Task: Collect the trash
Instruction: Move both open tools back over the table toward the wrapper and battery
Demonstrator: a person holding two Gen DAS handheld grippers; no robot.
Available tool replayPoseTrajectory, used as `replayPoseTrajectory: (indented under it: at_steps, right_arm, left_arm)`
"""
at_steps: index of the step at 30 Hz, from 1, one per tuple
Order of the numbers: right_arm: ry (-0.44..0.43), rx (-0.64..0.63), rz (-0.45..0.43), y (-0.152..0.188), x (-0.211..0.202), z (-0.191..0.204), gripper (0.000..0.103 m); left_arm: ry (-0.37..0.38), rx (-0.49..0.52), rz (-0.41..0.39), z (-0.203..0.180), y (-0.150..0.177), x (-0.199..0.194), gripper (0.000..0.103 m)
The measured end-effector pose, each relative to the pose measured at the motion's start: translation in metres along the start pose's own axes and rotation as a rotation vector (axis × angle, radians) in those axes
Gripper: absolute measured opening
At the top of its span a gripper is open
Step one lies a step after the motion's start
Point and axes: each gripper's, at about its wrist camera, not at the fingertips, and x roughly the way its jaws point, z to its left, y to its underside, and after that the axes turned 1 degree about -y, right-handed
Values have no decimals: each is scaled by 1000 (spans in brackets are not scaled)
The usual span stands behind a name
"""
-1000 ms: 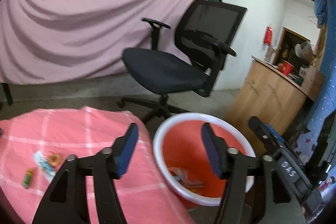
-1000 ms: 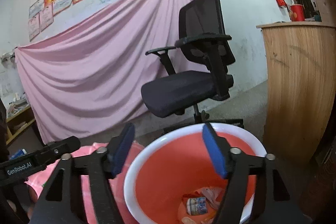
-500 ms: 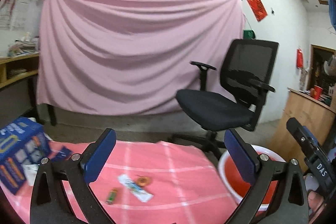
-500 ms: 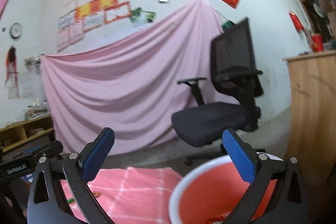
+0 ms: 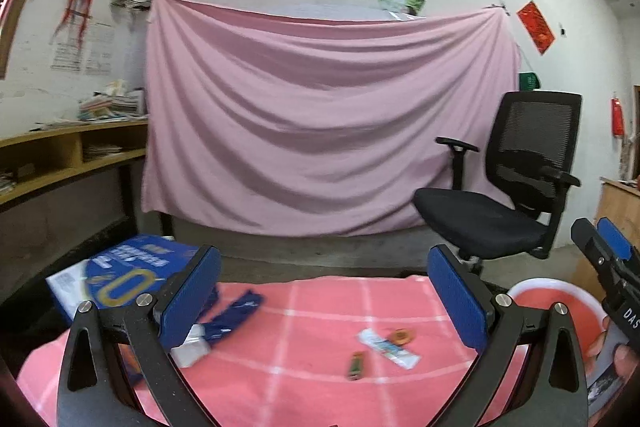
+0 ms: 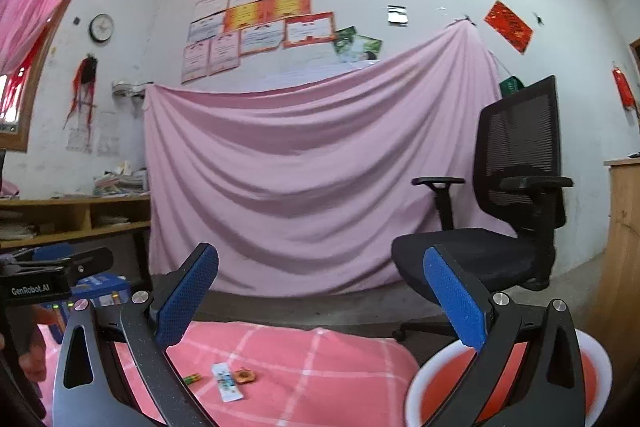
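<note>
a pink sheet [image 5: 320, 131] hangs across the far wall, filling the middle of both views, with a black mesh office chair [image 5: 516, 187] at its 3 o'clock. nearer, a table under a pink checked cloth [image 5: 312, 379] takes the lower part of the left wrist view. a red basin with a white rim [image 6: 600, 359] sits at the table's 3 o'clock edge, apparently lower than the tabletop, though the fisheye makes that hard to judge. a blue printed box [image 5: 120, 275] lies at the table's 10 o'clock corner, with a crumpled blue wrapper [image 5: 236, 311] just beside it.

the left gripper [image 5: 324, 303] has just been opening its jaws, and they stand spread wide with nothing between them. the right gripper [image 6: 320, 307] has done the same: jaws released, empty, one finger over the basin's rim in its own view.

the trash still on the cloth lies near the centre, toward 4 o'clock: a white sachet [image 5: 388, 347], a small round orange piece [image 5: 402, 337] touching it at 1 o'clock, and a little green wrapper [image 5: 355, 365] close by at 8 o'clock. all three lie apart from both grippers.
</note>
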Motion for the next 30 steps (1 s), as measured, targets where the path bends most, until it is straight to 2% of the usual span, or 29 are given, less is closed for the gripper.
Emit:
replayPoseTrajectory:
  at_steps: [4, 8, 17, 22, 25, 27, 29, 30]
  right_arm:
    - [-29, -16, 38, 7, 9, 15, 103]
    - [-57, -40, 100, 15, 21, 28, 103]
    - [-125, -38, 304, 38, 51, 44, 103]
    - [-184, -35, 429, 50, 70, 53, 102]
    - [-223, -44, 517, 58, 82, 60, 93]
    - [-248, -59, 577, 64, 90, 65, 86]
    - [-288, -69, 656, 72, 100, 72, 83]
    - [-304, -79, 703, 77, 106, 77, 74]
  left_arm:
    - [-49, 18, 5, 22, 12, -7, 101]
    - [-74, 34, 45, 43, 26, -6, 101]
    - [-67, 44, 212, 70, 48, 16, 101]
    - [-28, -40, 302, 84, 58, 22, 100]
    - [-33, -88, 354, 90, 64, 26, 96]
    - [-37, -121, 386, 94, 64, 28, 85]
    - [-45, -154, 415, 97, 65, 31, 80]
    - [-40, -172, 428, 100, 67, 32, 78]
